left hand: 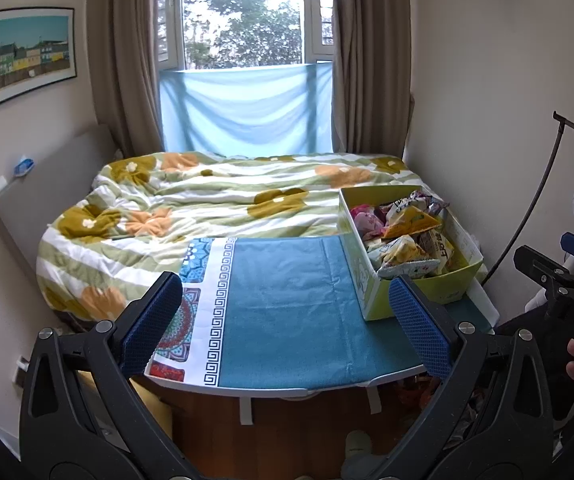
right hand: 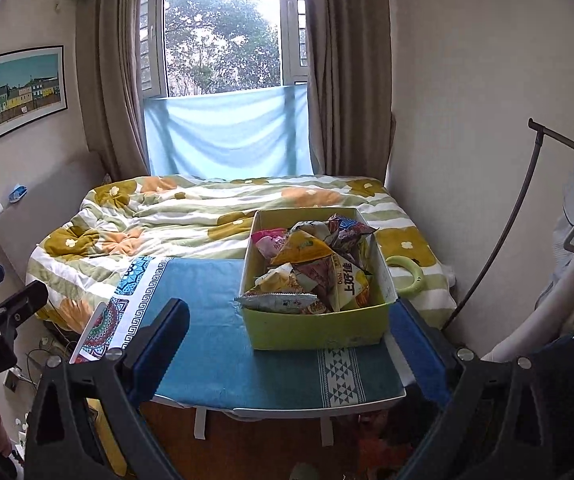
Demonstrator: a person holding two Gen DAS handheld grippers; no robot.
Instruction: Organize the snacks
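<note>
Standing at the foot of a bed (left hand: 207, 208), a small table (left hand: 287, 390) is covered with a teal cloth (left hand: 287, 312) that has a white border with a key pattern and colourful mandala prints on its left side. On the right part of this cloth sits a yellow-green box (right hand: 319, 328), open on top and full of snack packets (right hand: 315, 268); several are yellow, one is pink, and one yellow bag carries Chinese characters. The box's far end lies close to the bed's quilt, which has green stripes and big mustard and orange flowers.

Behind the bed, a window (left hand: 243, 12) shows trees outside, with a light blue fabric (left hand: 247, 112) stretched over its lower part and brown curtains (left hand: 119, 60) on both sides. A framed picture (left hand: 29, 56) of coloured houses hangs on the left wall. A grey headboard stands against that wall. The floor under the table is brown wood.

The left gripper (left hand: 287, 320) hovers before the table's near edge, its blue-padded fingers spread wide apart and empty. The right gripper (right hand: 291, 344) is also wide apart and holds nothing; the box stands between its two fingers in the right wrist view, further away. A green ring-shaped object (right hand: 407, 276) lies on the quilt just right of the box.
</note>
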